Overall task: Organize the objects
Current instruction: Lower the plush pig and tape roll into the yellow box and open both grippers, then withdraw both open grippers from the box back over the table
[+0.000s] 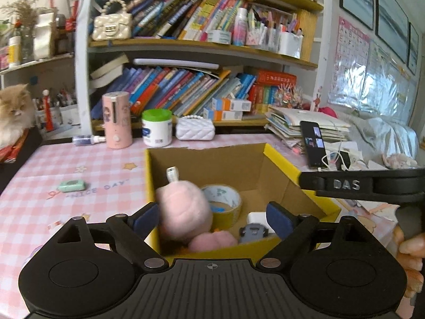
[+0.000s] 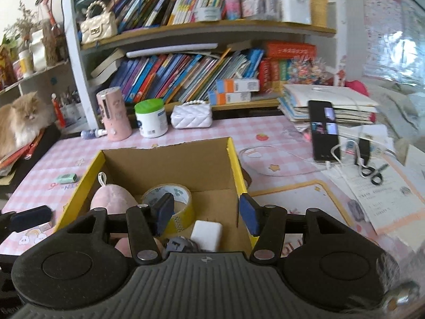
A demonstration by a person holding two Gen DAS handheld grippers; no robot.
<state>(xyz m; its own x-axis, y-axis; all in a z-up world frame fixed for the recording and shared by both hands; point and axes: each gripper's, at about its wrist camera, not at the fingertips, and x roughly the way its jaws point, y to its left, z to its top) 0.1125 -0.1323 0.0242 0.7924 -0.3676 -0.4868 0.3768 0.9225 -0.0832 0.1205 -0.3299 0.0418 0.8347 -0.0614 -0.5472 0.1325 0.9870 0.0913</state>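
Note:
An open yellow cardboard box point(image 1: 281, 160) point(image 2: 235, 164) sits on the pink checked table. Inside lie a pink plush toy point(image 1: 182, 208) point(image 2: 113, 196), a tape roll point(image 1: 225, 199) point(image 2: 175, 195), a white block point(image 1: 256, 218) point(image 2: 207, 234) and a small grey toy car point(image 1: 252, 232) point(image 2: 179, 244). My left gripper point(image 1: 212, 219) is open and empty over the box's near edge; the plush is blurred between its fingers. My right gripper point(image 2: 205, 212) is open and empty above the box interior. The right gripper's body point(image 1: 364, 184) shows in the left wrist view.
A green eraser point(image 1: 71, 185) point(image 2: 66, 178) lies left of the box. Behind it stand a pink cylinder point(image 1: 117, 119), a white jar point(image 1: 156, 127) and a white purse point(image 1: 195, 129). A phone point(image 2: 324, 130), cables, scissors point(image 2: 372, 171) and papers lie right. A cat point(image 2: 18, 122) sits far left.

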